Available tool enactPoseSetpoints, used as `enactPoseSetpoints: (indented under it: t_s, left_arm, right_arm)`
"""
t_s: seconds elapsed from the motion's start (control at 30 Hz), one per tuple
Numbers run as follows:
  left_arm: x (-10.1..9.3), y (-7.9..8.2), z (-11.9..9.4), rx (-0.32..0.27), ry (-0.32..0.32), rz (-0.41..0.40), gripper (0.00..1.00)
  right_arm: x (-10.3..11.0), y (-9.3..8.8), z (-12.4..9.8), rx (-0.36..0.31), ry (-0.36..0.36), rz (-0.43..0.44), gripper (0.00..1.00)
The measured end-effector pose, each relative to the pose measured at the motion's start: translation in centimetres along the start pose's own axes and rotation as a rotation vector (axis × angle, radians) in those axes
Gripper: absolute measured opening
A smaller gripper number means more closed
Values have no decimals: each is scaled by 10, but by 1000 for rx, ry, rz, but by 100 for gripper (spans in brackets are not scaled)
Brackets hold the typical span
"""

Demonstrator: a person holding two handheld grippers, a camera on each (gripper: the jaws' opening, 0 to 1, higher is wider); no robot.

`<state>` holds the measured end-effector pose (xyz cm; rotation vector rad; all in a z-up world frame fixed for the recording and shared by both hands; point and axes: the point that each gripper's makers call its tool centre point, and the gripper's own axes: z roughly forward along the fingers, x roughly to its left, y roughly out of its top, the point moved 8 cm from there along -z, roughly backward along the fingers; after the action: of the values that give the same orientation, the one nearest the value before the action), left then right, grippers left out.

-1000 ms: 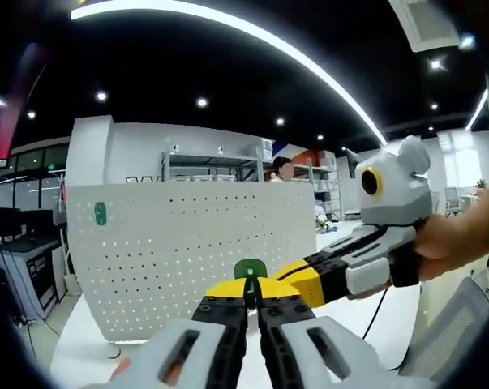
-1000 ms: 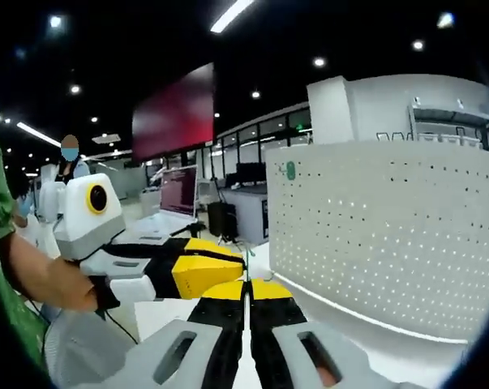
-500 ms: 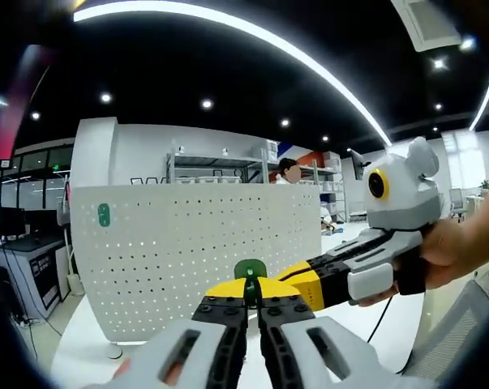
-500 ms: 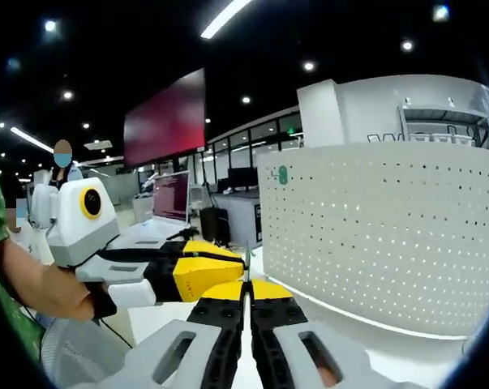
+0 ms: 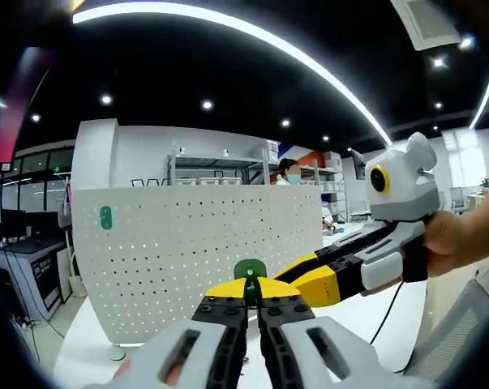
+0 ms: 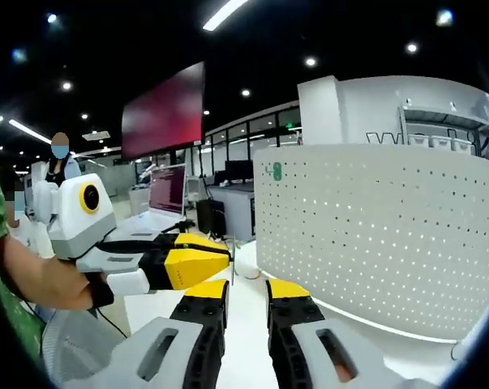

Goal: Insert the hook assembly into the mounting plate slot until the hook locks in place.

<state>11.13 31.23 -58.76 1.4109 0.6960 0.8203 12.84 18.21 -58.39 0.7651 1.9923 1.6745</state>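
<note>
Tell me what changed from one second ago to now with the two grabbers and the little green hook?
The right gripper opened its jaws and drew away from the green hook, letting go of it. The left gripper stays shut on the hook, holding it alone. The white pegboard still stands ahead with another green piece near its top corner; the hook is not yet in it.

Left gripper [image 5: 251, 304] jaws pressed together, pinching small green hook piece [image 5: 250, 271]. Right gripper [image 6: 246, 297] jaws apart, nothing between. Right gripper reaches in from right of left gripper view, hand [image 5: 453, 241] holding it.
</note>
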Motion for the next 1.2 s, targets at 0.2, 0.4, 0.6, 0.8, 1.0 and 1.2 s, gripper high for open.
enactPoseSetpoints:
  t_s: [0.2,0.4,0.6,0.8,1.0,1.2]
  left_arm:
    - [0,0,1,1,0,0,2]
    - [-1,1,1,-1,-4,-5,3]
    - [0,2,2,1,0,-12,3]
    - [-1,3,2,-1,2,-17,3]
    - [-3,3,3,7,6,-16,3]
    - [-3,3,1,10,16,-17,3]
  right_arm:
    - [-4,2,-5,11,-2,4,40]
    - [-8,1,-10,19,-8,3,52]
    - [-15,1,-14,2,-43,18,68]
    - [-19,1,-20,-19,-70,32,81]
    - [-22,2,-28,-36,-91,27,91]
    - [-25,0,-37,-42,-100,39,94]
